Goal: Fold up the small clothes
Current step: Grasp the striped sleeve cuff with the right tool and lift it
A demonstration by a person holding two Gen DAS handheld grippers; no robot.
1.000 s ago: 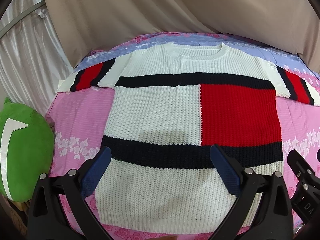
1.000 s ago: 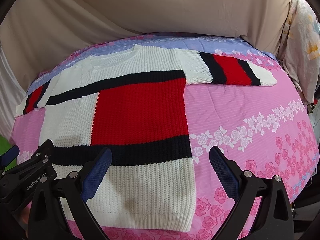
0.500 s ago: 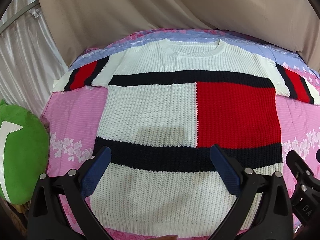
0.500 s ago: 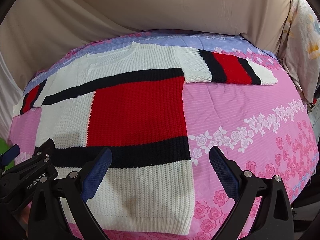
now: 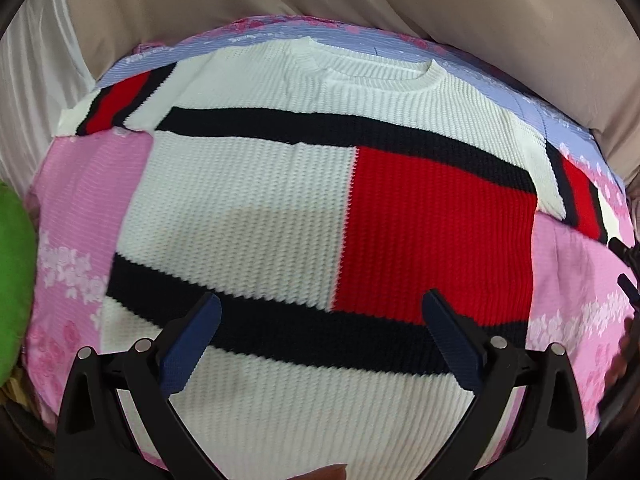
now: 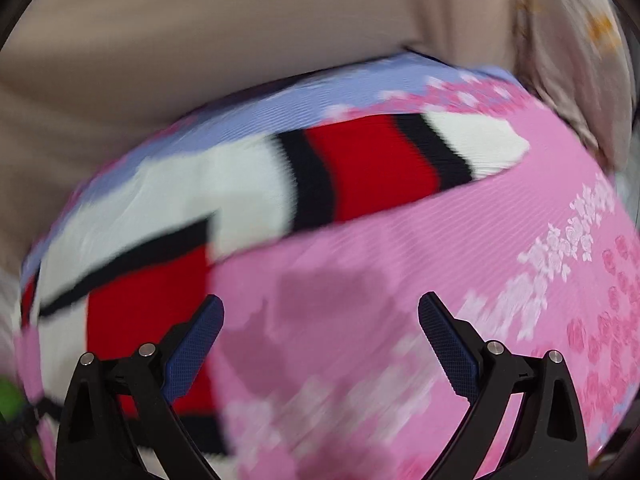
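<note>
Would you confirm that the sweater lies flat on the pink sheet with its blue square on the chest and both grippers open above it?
Not quite: the square on the sweater is red, not blue, as the left wrist view shows. The rest holds: it lies flat on the pink sheet, with the left gripper and right gripper open.

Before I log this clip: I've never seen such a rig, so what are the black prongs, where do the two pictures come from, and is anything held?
Each picture comes from a camera riding on a hand-held two-finger gripper, looking along its fingers. The left gripper hangs open above a sweater lying flat on a pink bedsheet. The right gripper, also open, looks over the sweater's right sleeve and bare sheet; its picture is blurred. Neither holds anything. A green cushion sits at the left.
</note>
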